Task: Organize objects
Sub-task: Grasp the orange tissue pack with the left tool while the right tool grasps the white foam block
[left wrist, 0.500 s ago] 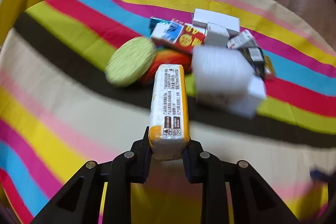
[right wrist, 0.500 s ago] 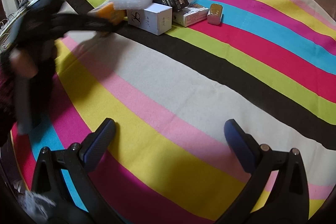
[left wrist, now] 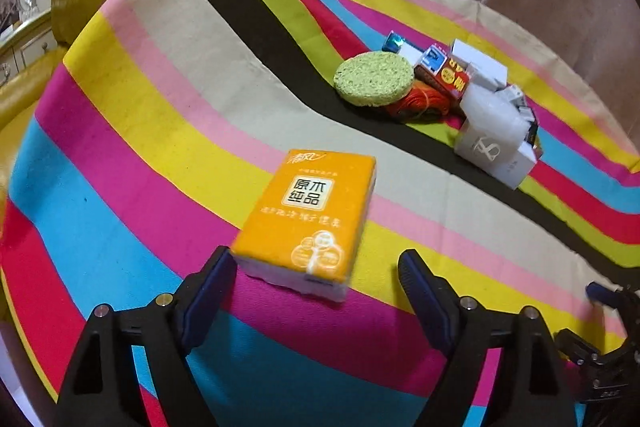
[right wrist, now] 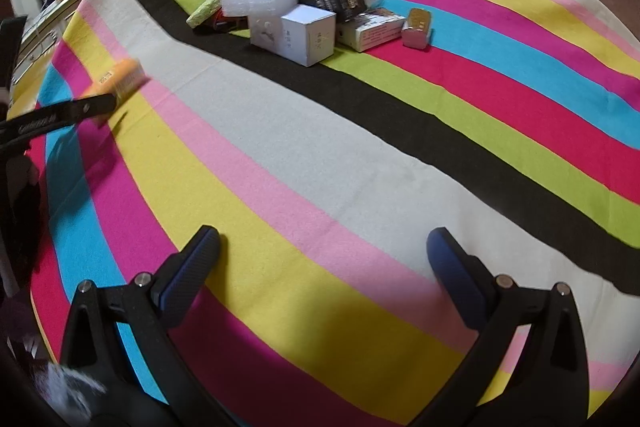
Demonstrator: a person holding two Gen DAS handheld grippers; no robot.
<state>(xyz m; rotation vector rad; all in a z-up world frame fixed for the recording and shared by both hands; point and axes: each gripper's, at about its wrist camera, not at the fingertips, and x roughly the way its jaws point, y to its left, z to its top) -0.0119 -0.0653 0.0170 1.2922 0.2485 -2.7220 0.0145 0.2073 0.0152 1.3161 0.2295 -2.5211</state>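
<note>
the orange tissue pack [left wrist: 306, 223] is being released on the table [left wrist: 168, 131], at six o'clock from the pile [left wrist: 448, 95], between the left hand-held gripper [left wrist: 318, 267] jaws, spread wide; another item is probably being sought next.

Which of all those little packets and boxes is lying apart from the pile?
The orange tissue packet. It lies alone between the left gripper's open jaws, while the other boxes are heaped together farther back.

I see a tabletop [right wrist: 320, 155] under a striped cloth [left wrist: 168, 131]. An orange tissue pack [left wrist: 306, 223] lies flat on the cloth, apart from a pile: green sponge [left wrist: 374, 79], white box [right wrist: 294, 33], further cartons and a small tin [right wrist: 417, 27].
</note>
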